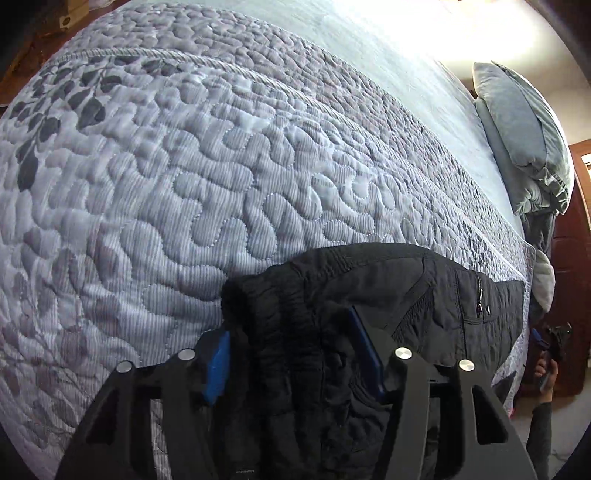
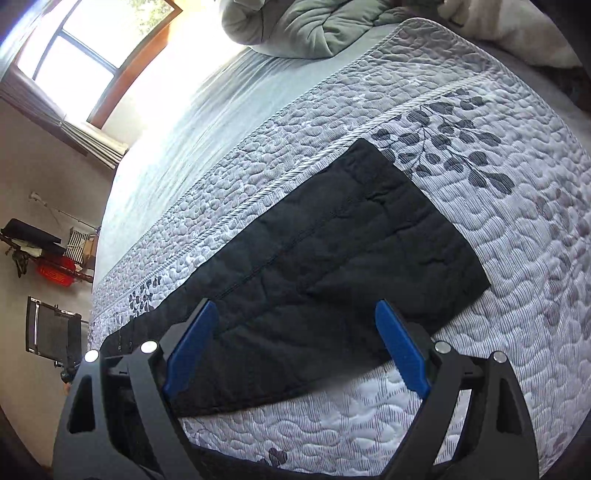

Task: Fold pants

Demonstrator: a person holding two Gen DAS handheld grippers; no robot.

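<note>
Black quilted pants (image 1: 388, 295) lie on a grey quilted bedspread (image 1: 184, 166). In the left wrist view the bunched waistband end fills the space between my left gripper's (image 1: 291, 350) blue-padded fingers, which are closed partway on the cloth. A zip pocket shows to the right. In the right wrist view the pants' legs (image 2: 332, 243) lie flat and stretched out, hem at the far right. My right gripper (image 2: 299, 343) is open above the leg and holds nothing.
A grey pillow (image 1: 524, 136) lies at the bed's far right, and a bunched grey-green duvet (image 2: 295, 26) at the head. A window (image 2: 85, 48), a wall shelf (image 2: 44, 254) and a dark chair (image 2: 51, 332) stand off the bed. The right gripper shows at the bed's edge (image 1: 554, 339).
</note>
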